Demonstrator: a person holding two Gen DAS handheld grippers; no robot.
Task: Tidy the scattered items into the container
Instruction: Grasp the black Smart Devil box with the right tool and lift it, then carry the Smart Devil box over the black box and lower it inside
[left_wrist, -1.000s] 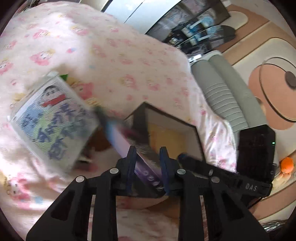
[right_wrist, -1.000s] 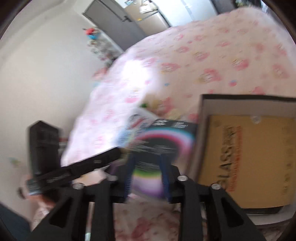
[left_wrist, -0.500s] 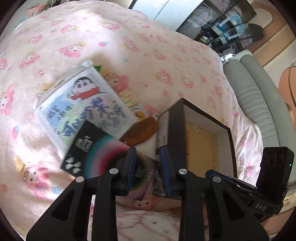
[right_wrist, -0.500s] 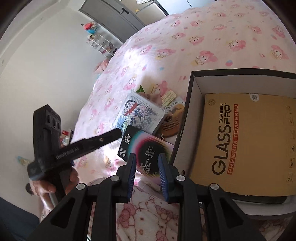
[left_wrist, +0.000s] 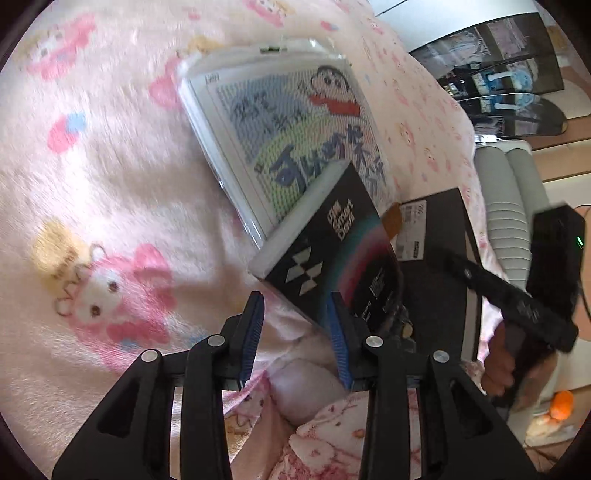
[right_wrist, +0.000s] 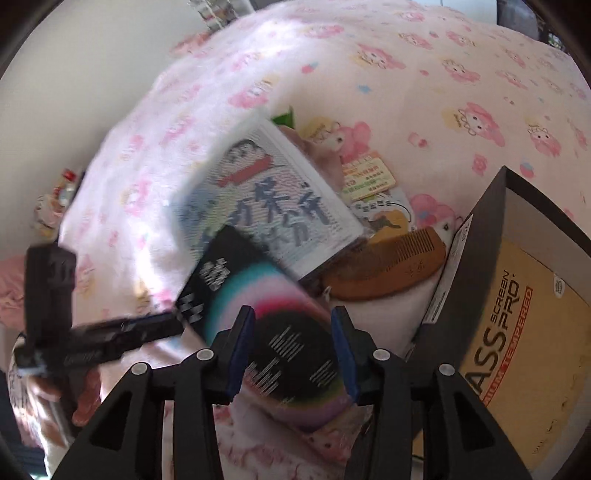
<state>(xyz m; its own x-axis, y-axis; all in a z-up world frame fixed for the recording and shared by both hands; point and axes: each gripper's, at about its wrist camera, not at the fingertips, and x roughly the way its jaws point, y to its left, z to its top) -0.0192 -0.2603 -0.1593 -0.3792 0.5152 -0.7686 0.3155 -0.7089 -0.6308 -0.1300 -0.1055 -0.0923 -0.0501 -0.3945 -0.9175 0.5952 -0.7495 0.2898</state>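
Observation:
A black box with a rainbow ring print (left_wrist: 332, 254) lies on the pink bed cover, partly on a cartoon puzzle pack (left_wrist: 288, 129). My left gripper (left_wrist: 295, 332) is open, its fingers around the box's near corner. My right gripper (right_wrist: 291, 350) is open above the same black box (right_wrist: 266, 314). The dark container box (right_wrist: 476, 258) stands at the right with a tan screen-protector pack (right_wrist: 517, 332) inside. A wooden comb (right_wrist: 391, 266) lies between the puzzle pack (right_wrist: 269, 206) and the container. The container also shows in the left wrist view (left_wrist: 439, 251).
Small cards (right_wrist: 369, 177) and a pink plush (right_wrist: 325, 151) lie behind the comb. The bed cover (left_wrist: 110, 184) spreads to the left. A grey sofa (left_wrist: 513, 195) and the floor lie beyond the bed's right edge. A wall (right_wrist: 74, 74) borders the bed.
Both grippers opened wider and moved in closer over the black rainbow box. The left view swung left, so the puzzle pack now fills its upper middle.

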